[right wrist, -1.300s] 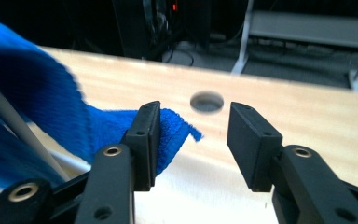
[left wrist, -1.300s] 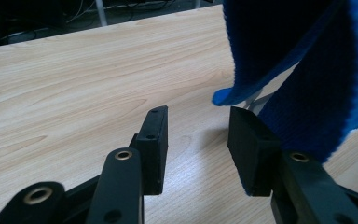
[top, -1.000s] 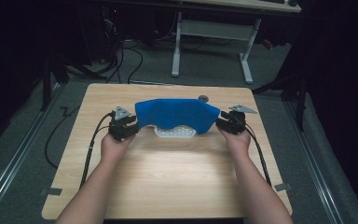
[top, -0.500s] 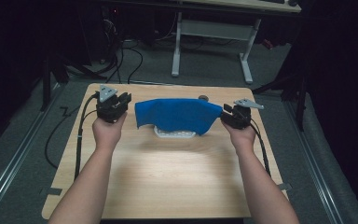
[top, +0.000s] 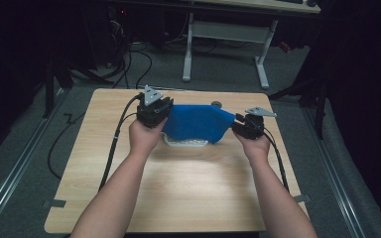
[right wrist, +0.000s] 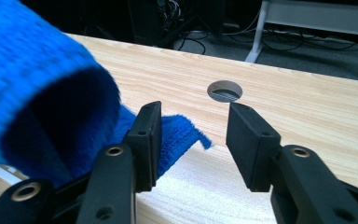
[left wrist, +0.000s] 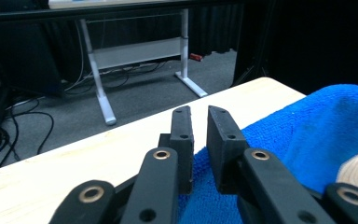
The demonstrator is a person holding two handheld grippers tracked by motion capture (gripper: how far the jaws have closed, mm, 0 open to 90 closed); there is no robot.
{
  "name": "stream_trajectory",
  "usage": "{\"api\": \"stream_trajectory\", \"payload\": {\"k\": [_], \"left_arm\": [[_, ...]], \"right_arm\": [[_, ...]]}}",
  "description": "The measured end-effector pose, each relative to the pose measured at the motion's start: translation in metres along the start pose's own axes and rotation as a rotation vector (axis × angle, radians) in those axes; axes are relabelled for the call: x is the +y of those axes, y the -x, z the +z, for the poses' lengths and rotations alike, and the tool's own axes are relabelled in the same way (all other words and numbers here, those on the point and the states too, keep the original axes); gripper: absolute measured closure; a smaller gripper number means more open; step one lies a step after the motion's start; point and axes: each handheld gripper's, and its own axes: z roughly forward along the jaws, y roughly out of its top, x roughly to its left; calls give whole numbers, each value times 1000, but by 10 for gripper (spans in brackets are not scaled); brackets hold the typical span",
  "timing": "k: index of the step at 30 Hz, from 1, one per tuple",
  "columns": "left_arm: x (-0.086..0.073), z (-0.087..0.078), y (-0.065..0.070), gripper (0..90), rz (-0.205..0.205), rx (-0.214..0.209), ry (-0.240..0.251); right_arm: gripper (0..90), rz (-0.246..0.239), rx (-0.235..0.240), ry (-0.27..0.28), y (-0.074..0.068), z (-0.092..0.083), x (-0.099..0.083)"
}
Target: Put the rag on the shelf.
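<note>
Left gripper [top: 155,113] has its jaws nearly together, just closed onto the left edge of the blue towel [top: 197,122]; its own view shows cloth pinched in the narrow gap, so it's a real hold, raised off the counter [top: 188,193]. Right gripper [top: 248,127] sits at the towel's right end w/ jaws wide apart, having just opened a bit; in its view a corner of cloth [right wrist: 179,135] lies btwn the pads, touching the left pad only, not clamped. Towel hangs draped over a white flat thing [top: 186,143] mid-counter, near the round cable hole [top: 217,104]. Step in hand looks like getting both ends gripped for a lift or fold. To do it well: push right gripper further onto the corner so both pads cover cloth, then close fully before raising; keep left end level w/ right, avoid dragging the white thing underneath.
</note>
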Motion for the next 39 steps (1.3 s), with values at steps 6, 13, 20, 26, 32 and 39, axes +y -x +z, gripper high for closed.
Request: {"api": "stream_trajectory", "payload": {"k": [6,13,20,26,32,39], "left_arm": [[1,0,4,835,26,22,-7],[1,1,5,855,31,33,-13],[1,-19,0,744,-9,32,38],[-24,-59,-13,713,-3,79,39],[-76,-87,-27,686,-39,93,-51],[-149,-112,-30,637,-94,75,-177]], "right_arm": [[496,58,0,41,13,-9,3],[503,89,-37,70,30,-23,4],[516,67,-56,34,30,-29,-18],[517,5,-74,25,13,-46,-46],[502,-78,-99,19,-10,-73,-71],[452,-106,-81,6,-29,-100,-100]]}}
